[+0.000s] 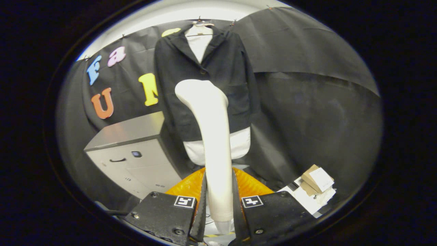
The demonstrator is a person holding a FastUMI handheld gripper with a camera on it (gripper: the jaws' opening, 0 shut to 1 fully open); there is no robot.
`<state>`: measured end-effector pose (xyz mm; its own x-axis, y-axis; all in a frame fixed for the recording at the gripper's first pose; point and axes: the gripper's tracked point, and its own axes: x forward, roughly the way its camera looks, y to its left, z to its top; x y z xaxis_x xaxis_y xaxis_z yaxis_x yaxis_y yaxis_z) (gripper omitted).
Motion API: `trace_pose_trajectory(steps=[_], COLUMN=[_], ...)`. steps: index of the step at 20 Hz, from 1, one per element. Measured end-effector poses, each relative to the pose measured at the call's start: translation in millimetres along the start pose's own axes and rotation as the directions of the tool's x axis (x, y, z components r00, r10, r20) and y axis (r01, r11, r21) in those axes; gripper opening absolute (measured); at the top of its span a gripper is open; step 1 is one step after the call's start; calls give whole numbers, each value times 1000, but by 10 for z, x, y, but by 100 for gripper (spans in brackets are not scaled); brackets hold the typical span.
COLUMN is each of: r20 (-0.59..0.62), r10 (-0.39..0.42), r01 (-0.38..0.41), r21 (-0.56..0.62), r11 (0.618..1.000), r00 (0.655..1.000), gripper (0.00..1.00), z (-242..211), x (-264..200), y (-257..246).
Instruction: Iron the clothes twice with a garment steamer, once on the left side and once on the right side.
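Observation:
A white garment steamer (213, 136) stands upright between my fingers, its handle clamped by both and its head pointing up and away at the clothes. My gripper (219, 201) is shut on that handle. Beyond the steamer a black jacket (205, 78) hangs on a hanger over a white shirt (239, 145), whose collar and lower hem show. The steamer head sits in front of the jacket's middle, near its lower left front; I cannot tell whether it touches the cloth.
A grey metal cabinet (136, 150) stands left of the hanging clothes. An orange object (251, 184) lies low just behind the fingers. Cardboard boxes and white papers (315, 181) sit low to the right. Black cloth walls close the booth behind.

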<state>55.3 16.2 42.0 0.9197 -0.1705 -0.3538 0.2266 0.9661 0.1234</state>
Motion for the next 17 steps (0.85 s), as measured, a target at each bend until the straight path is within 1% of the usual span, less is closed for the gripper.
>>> trace_pose_trajectory(steps=[4, 8, 12, 14, 17], r20=[-31, -71, -128, -155, -149], r10=[97, 160, 193, 197, 195], r01=[-99, -168, -214, -225, -222], r21=[-76, -137, -187, -190, -194], r11=[992, 976, 959, 956, 955], r00=[995, 985, 973, 968, 969], gripper=[36, 36, 37, 36, 36], z=[-284, -667, -1043, -1174, -1153], x=[-406, -703, -841, -870, -873], y=[483, 839, 983, 1013, 995])
